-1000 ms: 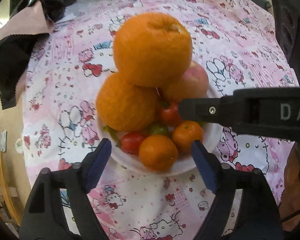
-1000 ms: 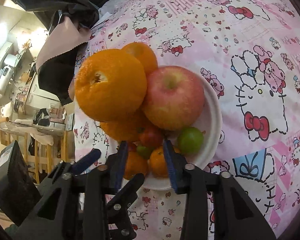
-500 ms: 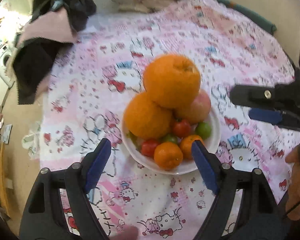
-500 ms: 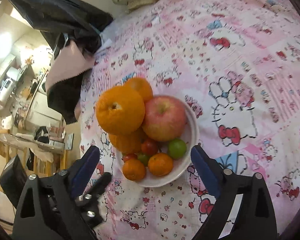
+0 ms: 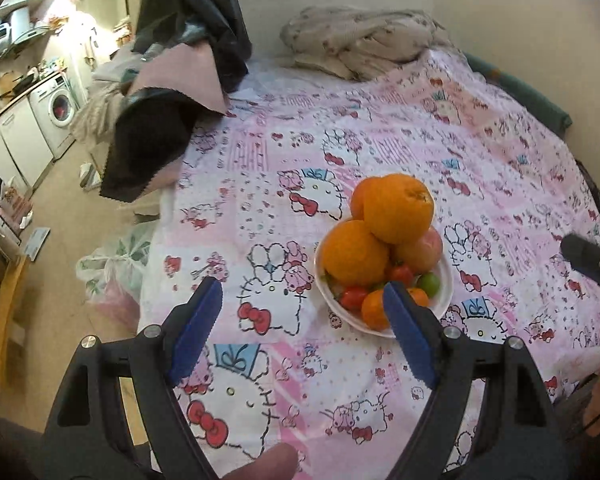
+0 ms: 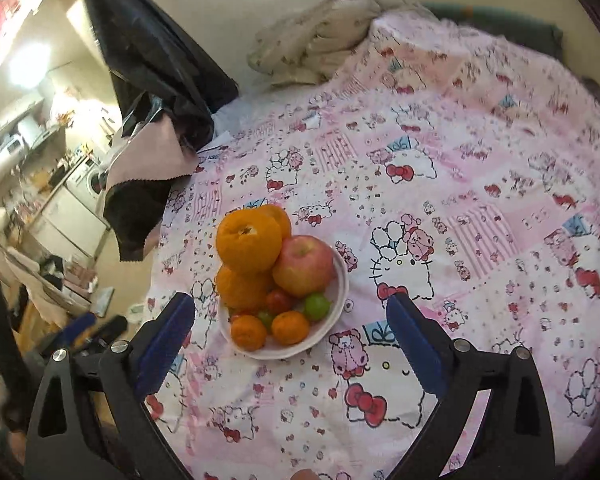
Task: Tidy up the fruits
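A white bowl (image 5: 444, 304) (image 6: 340, 276) sits on the pink cartoon-print cloth, piled with fruit. A large orange (image 5: 398, 208) (image 6: 248, 242) tops the pile, above another orange (image 5: 354, 252), a red apple (image 6: 303, 266), small mandarins (image 6: 249, 332), cherry tomatoes (image 5: 352, 298) and a green fruit (image 6: 317, 307). My left gripper (image 5: 304, 336) is open and empty, pulled back above the cloth, left of the bowl. My right gripper (image 6: 292, 342) is open and empty, held back with the bowl seen between its fingers. Part of the right gripper (image 5: 592, 262) shows at the right edge of the left wrist view.
A black and pink garment (image 5: 168, 92) (image 6: 148, 128) hangs over the bed's far left edge. A crumpled beige blanket (image 5: 360, 40) (image 6: 320, 40) lies at the far end by the wall. The floor with a plastic bag (image 5: 112, 268) lies left of the bed.
Both grippers have drawn well back and up from the bowl. The right gripper, nearly closed near the small fruits a second ago, has opened wide. The fruit pile has not moved.
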